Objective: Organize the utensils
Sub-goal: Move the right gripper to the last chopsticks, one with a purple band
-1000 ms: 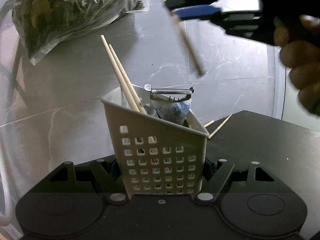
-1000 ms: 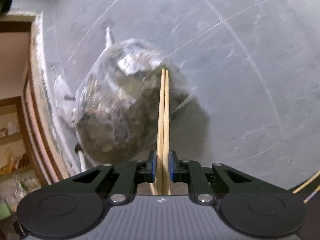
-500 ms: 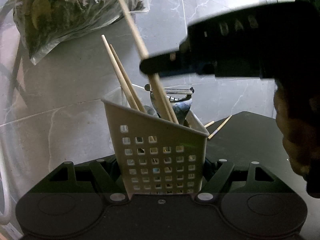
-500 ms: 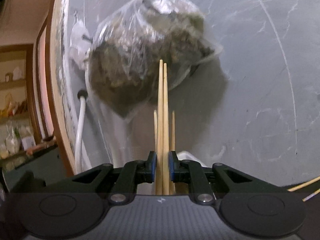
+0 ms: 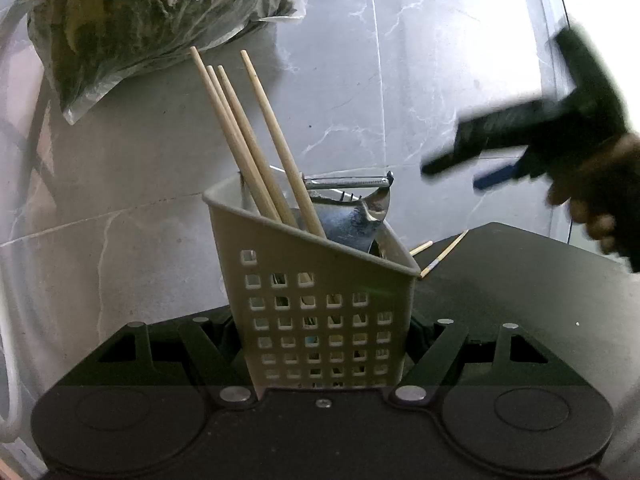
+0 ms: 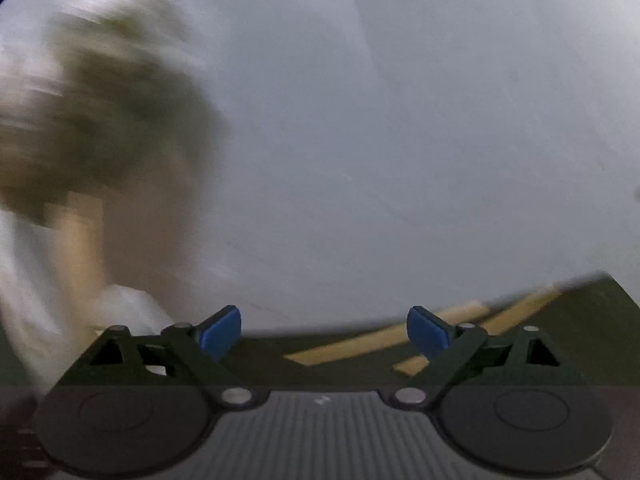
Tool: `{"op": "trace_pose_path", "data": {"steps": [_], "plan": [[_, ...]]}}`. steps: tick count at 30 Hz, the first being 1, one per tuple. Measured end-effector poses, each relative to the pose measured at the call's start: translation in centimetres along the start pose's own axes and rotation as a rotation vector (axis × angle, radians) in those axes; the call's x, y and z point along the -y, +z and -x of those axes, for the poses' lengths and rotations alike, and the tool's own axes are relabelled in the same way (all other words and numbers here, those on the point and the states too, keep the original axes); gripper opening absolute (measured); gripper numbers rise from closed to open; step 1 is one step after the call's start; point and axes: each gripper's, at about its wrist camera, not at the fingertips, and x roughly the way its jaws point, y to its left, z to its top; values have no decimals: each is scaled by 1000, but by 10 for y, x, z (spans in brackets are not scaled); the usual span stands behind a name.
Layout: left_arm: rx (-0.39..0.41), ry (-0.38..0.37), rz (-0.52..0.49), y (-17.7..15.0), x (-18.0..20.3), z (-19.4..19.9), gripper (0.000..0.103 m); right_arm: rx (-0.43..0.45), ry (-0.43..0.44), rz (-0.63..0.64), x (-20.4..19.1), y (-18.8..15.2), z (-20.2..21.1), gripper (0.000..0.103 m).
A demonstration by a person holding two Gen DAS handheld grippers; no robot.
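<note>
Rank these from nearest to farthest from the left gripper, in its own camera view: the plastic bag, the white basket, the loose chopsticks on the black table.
1. white basket, clamped in the left gripper.
2. loose chopsticks, just behind the basket, right.
3. plastic bag, on the floor, upper left.

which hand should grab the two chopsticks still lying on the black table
Right. Its tool has nothing between its opening jaws and faces the loose chopsticks on the table. The left tool is shut on the holder, keeping it steady.
</note>
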Motion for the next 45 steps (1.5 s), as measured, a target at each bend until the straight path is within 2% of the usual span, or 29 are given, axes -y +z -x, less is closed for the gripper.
{"op": "trace_pose_path", "data": {"steps": [1,3,5,7,9,12,18,20,23,25,27,30,33,37,39,40,41,42,44,45], "plan": [[0,3,0,0,1,0,77,-48,-8,35,9,3,-16,93],[-4,9,-2,2,2,-2,77,-97,25,201,26,7,-39,93],[-5,18,0,3,4,-4,77,-173,83,384,43,12,-56,93],[-8,29,2,3,6,-6,77,-212,93,493,56,19,-62,93],[-12,45,9,4,11,-7,77,-243,122,519,68,28,-68,93],[-18,76,22,5,18,-9,77,-280,224,557,71,38,-80,92],[-34,139,29,8,33,-13,78,-369,423,753,42,37,-120,86],[-39,160,33,10,39,-15,78,-403,481,745,42,41,-131,86],[-45,189,36,12,46,-18,78,-433,517,766,41,48,-146,87],[-48,204,40,14,51,-19,78,-499,552,768,43,51,-157,86],[-51,220,45,15,56,-20,78,-554,553,789,48,46,-160,89],[-50,238,51,16,61,-22,78,-609,551,735,66,41,-160,95],[-50,250,57,16,64,-24,78,-604,554,707,81,37,-147,97],[-51,257,56,16,64,-26,78,-555,493,833,87,28,-124,79],[-52,259,57,17,64,-26,78,-572,480,850,92,29,-124,74],[-53,260,55,17,65,-27,78,-569,473,838,95,33,-124,62],[-53,262,55,17,65,-27,78,-556,462,827,96,37,-125,37],[-53,263,56,17,65,-27,79,-549,459,819,97,39,-127,24],[-52,266,56,17,65,-27,79,-538,470,829,93,38,-128,9],[-52,267,57,17,66,-27,79,-530,484,833,89,36,-128,7]]}}
